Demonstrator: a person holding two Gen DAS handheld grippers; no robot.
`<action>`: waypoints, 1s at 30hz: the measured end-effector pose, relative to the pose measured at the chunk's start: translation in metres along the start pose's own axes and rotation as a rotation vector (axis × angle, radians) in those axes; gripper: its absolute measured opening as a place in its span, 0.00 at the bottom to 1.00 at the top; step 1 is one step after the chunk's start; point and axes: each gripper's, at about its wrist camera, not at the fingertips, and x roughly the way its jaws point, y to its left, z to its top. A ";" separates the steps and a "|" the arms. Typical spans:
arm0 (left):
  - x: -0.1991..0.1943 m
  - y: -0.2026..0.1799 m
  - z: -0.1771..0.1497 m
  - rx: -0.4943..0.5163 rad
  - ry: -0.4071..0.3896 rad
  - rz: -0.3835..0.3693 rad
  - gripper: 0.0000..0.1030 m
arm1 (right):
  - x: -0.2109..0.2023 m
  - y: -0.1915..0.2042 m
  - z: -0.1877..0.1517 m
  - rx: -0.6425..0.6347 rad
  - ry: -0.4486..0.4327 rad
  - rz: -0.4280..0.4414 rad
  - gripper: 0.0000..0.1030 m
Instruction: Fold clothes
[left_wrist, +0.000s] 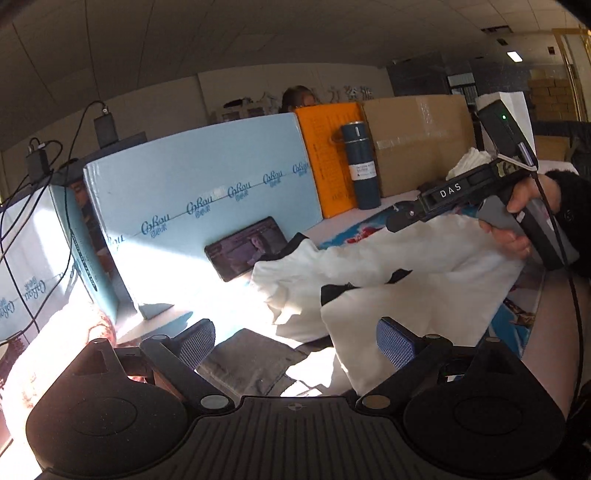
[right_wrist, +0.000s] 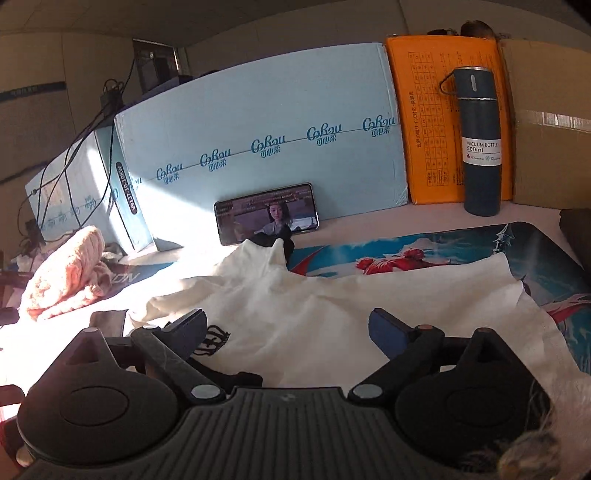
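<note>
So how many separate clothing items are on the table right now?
3: white cotton shirt with black trim spread mid-table, fuzzy pink sweater bunched far left, grey folded garment at the near edge. Others may be hidden.

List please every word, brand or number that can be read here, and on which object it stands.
"VACUUM BOTTLE 500ml": label of the blue vacuum bottle.
"DAS": body of the right gripper.
"Cobou"-like logo, repeated: light blue carton; its Chinese characters are unclear.
Orange box table, phone subtitles, white garment print: unreadable.

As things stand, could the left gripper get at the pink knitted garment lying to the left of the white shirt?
Probably yes. The left gripper is open and holds nothing, and the pink knitted garment lies uncovered on the table beside the white shirt, with nothing stacked on it.
</note>
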 end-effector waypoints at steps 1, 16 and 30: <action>0.009 0.011 0.010 -0.035 -0.014 -0.017 0.94 | 0.004 -0.003 0.011 0.087 -0.017 0.027 1.00; 0.238 0.089 0.052 -0.241 0.150 -0.201 0.96 | 0.056 -0.049 0.010 0.530 0.065 0.105 1.00; 0.326 0.086 0.034 -0.266 0.309 -0.234 0.94 | 0.057 -0.059 0.004 0.561 0.117 0.099 1.00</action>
